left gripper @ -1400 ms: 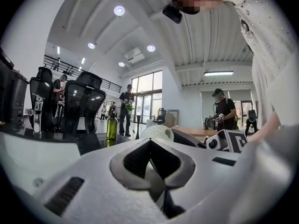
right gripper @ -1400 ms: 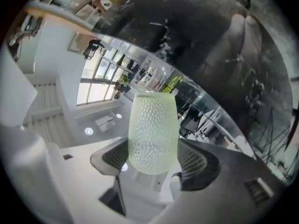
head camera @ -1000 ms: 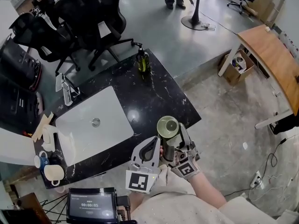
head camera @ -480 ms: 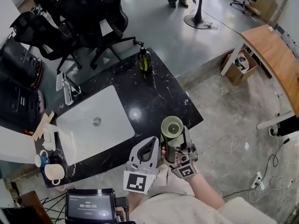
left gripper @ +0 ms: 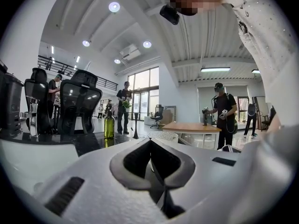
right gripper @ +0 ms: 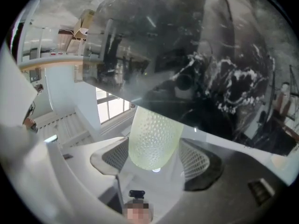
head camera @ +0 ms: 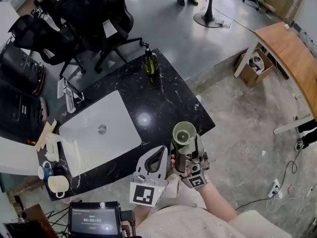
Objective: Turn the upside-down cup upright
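You're looking down at a black marble counter (head camera: 163, 100) that is carrying a white sink basin (head camera: 94, 138), with a chrome faucet (head camera: 68, 97) standing at the basin's far-left edge. A green soap bottle (head camera: 150, 63) is standing near the counter's far corner. A white mug (head camera: 58, 184) and a blue mug (head camera: 43, 172) are sitting together at the near-left end. Black office chairs (head camera: 99, 14) are crowding the floor beyond the counter. A wooden desk (head camera: 290, 58) is stretching along your right, with a cardboard box (head camera: 252, 63) sitting just beside its end. A small screen (head camera: 95, 219) is glowing at the bottom, close to you.
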Demonstrator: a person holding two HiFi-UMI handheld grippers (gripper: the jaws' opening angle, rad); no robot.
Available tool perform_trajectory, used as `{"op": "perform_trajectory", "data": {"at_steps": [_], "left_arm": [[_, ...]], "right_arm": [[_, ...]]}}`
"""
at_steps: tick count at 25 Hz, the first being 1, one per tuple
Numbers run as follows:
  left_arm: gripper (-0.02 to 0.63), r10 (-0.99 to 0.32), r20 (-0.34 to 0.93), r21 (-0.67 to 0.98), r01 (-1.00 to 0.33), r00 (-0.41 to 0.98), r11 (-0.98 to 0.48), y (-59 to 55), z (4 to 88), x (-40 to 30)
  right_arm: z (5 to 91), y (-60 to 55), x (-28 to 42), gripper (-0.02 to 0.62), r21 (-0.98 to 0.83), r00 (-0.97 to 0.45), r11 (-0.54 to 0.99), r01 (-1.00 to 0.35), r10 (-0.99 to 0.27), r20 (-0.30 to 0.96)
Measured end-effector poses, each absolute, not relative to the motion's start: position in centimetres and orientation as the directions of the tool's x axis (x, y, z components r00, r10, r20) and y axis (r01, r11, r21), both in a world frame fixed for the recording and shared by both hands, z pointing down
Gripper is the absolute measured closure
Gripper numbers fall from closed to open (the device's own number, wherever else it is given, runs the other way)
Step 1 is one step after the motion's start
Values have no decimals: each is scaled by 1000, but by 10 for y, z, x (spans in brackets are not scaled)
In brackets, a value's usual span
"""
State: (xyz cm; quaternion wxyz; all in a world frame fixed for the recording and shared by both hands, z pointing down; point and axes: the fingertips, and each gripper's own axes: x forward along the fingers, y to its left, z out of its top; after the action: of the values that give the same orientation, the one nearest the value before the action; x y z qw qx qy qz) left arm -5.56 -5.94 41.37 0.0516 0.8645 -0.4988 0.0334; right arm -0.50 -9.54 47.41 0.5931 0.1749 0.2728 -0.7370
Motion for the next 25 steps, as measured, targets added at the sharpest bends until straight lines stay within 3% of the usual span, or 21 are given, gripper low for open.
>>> {"op": "perform_trajectory", "data": {"at_steps": [25], "left_arm": [[600,-842,127,82,-851,525,-519,-51,424,-49]], "right_arm": [[464,-72,3,241,-344,-309,-79,936,-656,-688]]}}
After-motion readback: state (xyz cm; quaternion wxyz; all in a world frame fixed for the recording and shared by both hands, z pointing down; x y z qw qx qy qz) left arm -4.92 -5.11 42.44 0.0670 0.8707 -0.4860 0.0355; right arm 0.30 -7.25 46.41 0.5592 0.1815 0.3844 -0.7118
